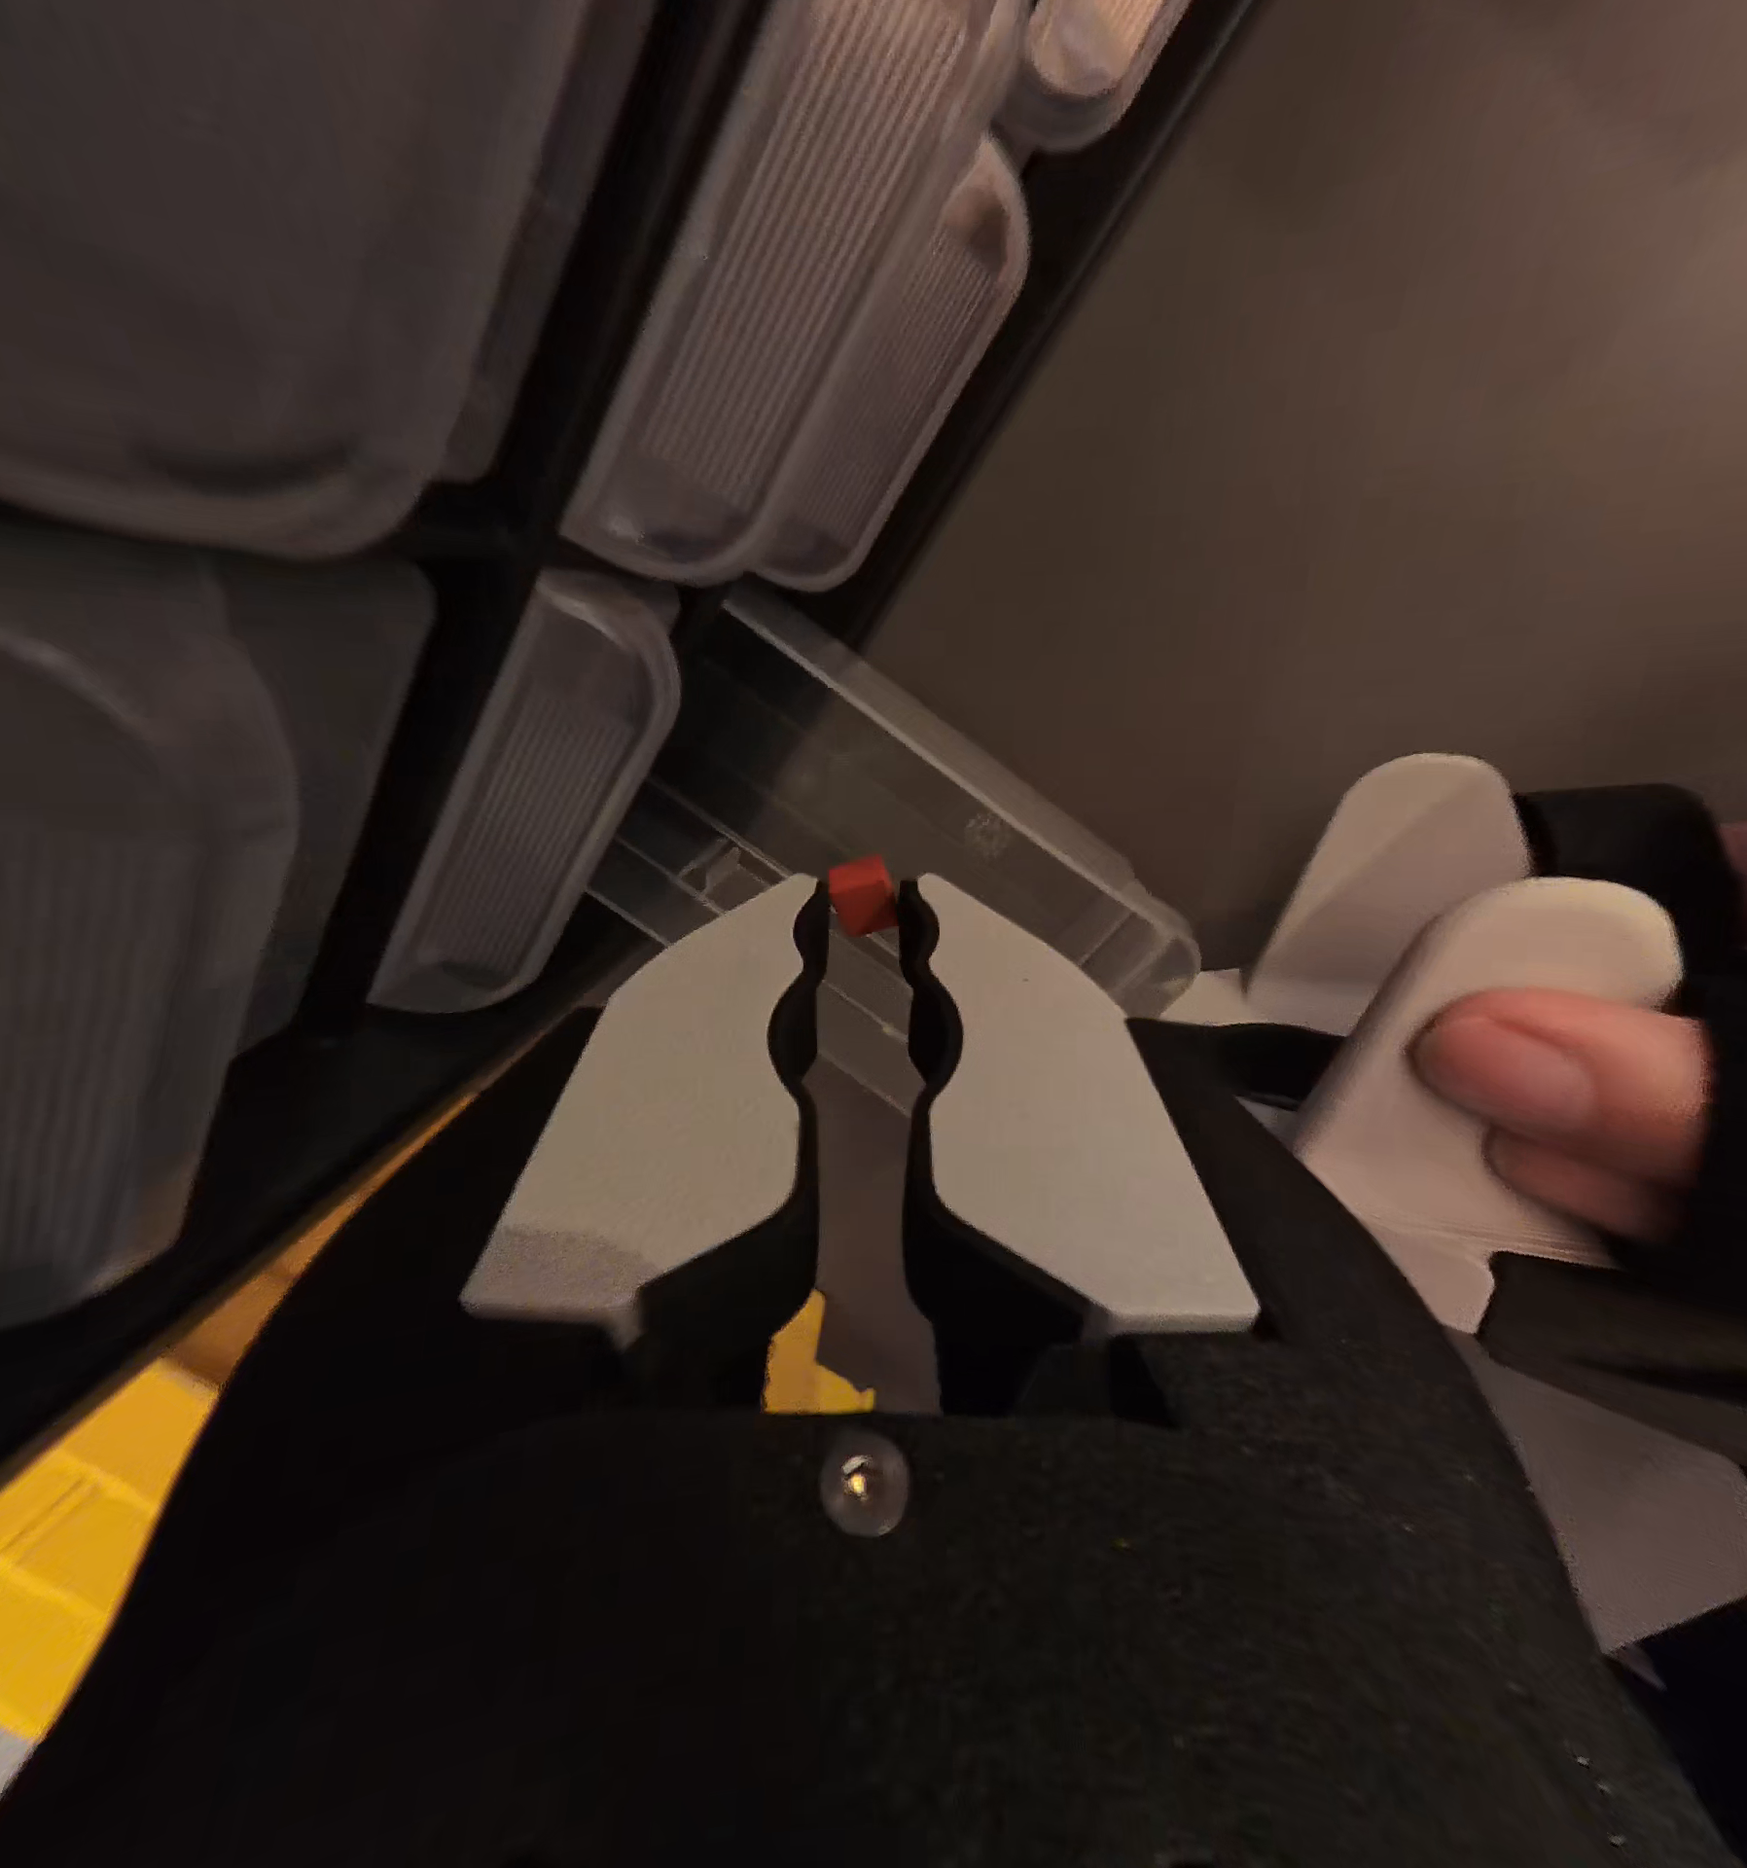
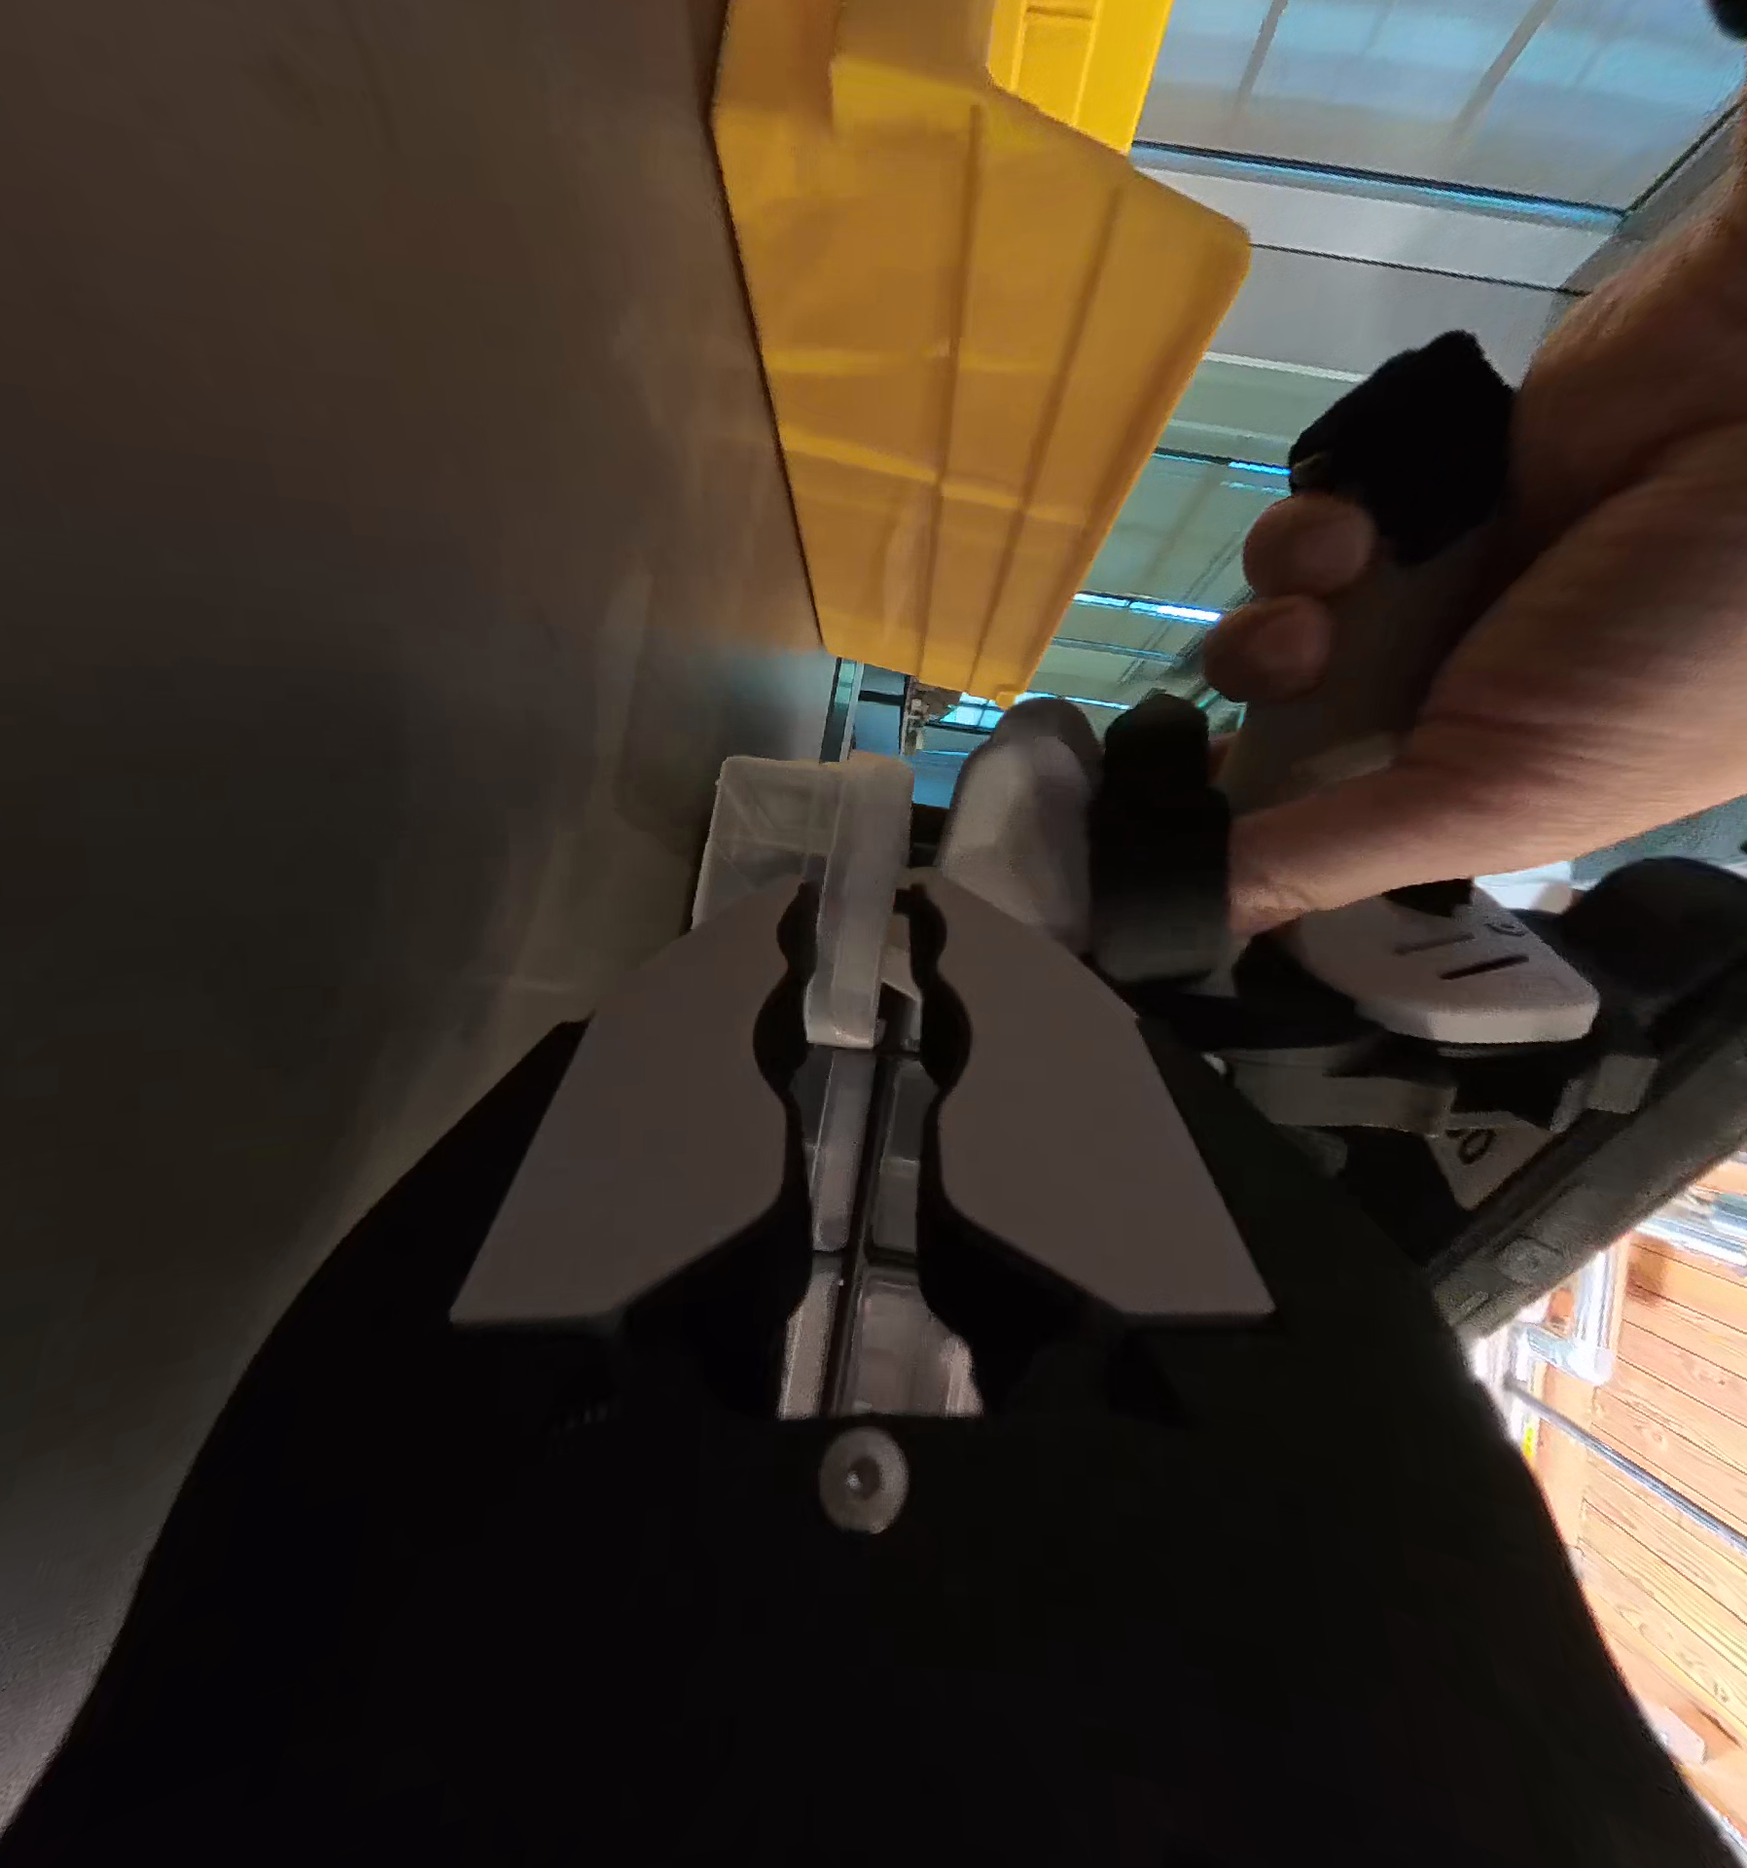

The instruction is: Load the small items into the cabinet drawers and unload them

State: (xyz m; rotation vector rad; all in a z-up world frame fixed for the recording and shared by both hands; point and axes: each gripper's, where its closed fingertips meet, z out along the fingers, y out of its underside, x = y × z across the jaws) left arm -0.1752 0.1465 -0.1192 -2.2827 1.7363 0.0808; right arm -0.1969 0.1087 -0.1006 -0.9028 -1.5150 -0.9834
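In the left wrist view my left gripper [image 1: 864, 903] is shut on a small red cube [image 1: 861, 896], pinched at the fingertips, held over a clear plastic drawer [image 1: 910, 799] pulled out of the black cabinet [image 1: 485, 647]. The other gripper [image 1: 1456, 970] shows at the right by the drawer's front end, with a hand on it. In the right wrist view my right gripper [image 2: 854, 910] is shut on the clear drawer's front handle [image 2: 849, 910]. The left gripper's body [image 2: 1163, 839] and the hand holding it [image 2: 1557, 606] lie just beyond.
Closed translucent drawers [image 1: 809, 334] fill the cabinet front, with larger ones [image 1: 142, 253] at the left. A yellow bin [image 2: 971, 384] hangs close above the drawer in the right wrist view; a yellow edge [image 1: 51, 1577] shows low left. A grey wall [image 1: 1405, 455] lies behind.
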